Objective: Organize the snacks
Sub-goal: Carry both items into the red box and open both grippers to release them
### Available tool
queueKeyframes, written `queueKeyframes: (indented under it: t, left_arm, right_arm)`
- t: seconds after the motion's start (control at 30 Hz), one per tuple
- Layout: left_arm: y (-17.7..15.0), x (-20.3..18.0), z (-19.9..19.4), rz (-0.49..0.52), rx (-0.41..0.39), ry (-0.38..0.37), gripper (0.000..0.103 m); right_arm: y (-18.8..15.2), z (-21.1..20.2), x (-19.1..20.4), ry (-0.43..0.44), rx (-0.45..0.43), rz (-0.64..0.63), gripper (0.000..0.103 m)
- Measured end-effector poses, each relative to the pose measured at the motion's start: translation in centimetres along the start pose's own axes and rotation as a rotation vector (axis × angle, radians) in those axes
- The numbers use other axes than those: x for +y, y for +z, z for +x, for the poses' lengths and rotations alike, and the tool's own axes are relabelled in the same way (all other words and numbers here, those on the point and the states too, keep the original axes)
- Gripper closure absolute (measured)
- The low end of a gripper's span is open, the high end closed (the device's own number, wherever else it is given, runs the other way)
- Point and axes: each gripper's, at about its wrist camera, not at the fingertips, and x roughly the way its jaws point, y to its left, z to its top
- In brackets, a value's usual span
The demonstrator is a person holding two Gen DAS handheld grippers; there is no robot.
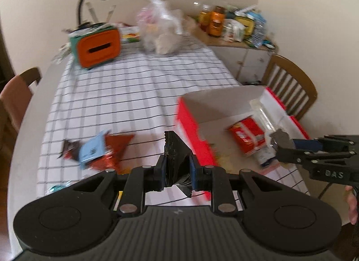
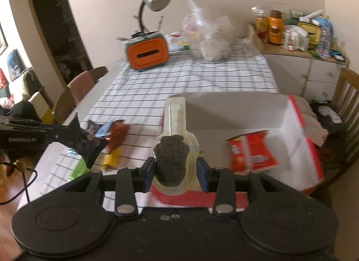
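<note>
White raised letters "DAS" stand on the black plastic body of the right tongs [image 1: 274, 140], seen from the left wrist. Print on the red snack packet [image 2: 253, 154] and other wrappers is too blurred to read.

Soft, dim indoor light, motion blur, fisheye-bent edges

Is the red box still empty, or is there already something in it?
Not empty. A red snack packet lies on the floor of the open red box. The right gripper holds a clear-wrapped dark cookie at the box's near edge.
</note>
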Motion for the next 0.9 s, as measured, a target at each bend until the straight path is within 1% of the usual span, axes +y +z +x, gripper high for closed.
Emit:
queueKeyframes:
  t: [0.2,0.33,0.43,0.6,0.83,0.9]
  left_arm:
    - [1.5,-5.4,2.8,0.058,0.015,-0.02,0.082]
    - [2.4,-8.0,5.0,0.08,0.035,-0.012,0.082]
    - [2.8,-9.4,7.1,0.088,0.065,-0.001,0.082]
    - [3.3,-10.9,10.4,0.09,0.128,-0.01,0.082]
    - [3.4,-12.6,13.8,0.111,0.188,0.001,0.082]
    - [3.2,-13.2,14.6,0.125,0.202,0.016,0.082]
  right_arm:
    - [0.4,0.4,-5.0,-0.049,0.009,0.024,0.065]
    - [0.5,1.1,-7.2,-0.067,0.021,0.023,0.065]
    - [0.6,2.3,-8.4,-0.075,0.041,0.014,0.065]
    - [0.7,4.6,-9.4,-0.06,0.095,-0.014,0.065]
    - [0.4,7.6,-10.1,-0.069,0.164,-0.057,0.065]
    - [0.2,8.2,-10.2,-0.074,0.184,-0.067,0.065]
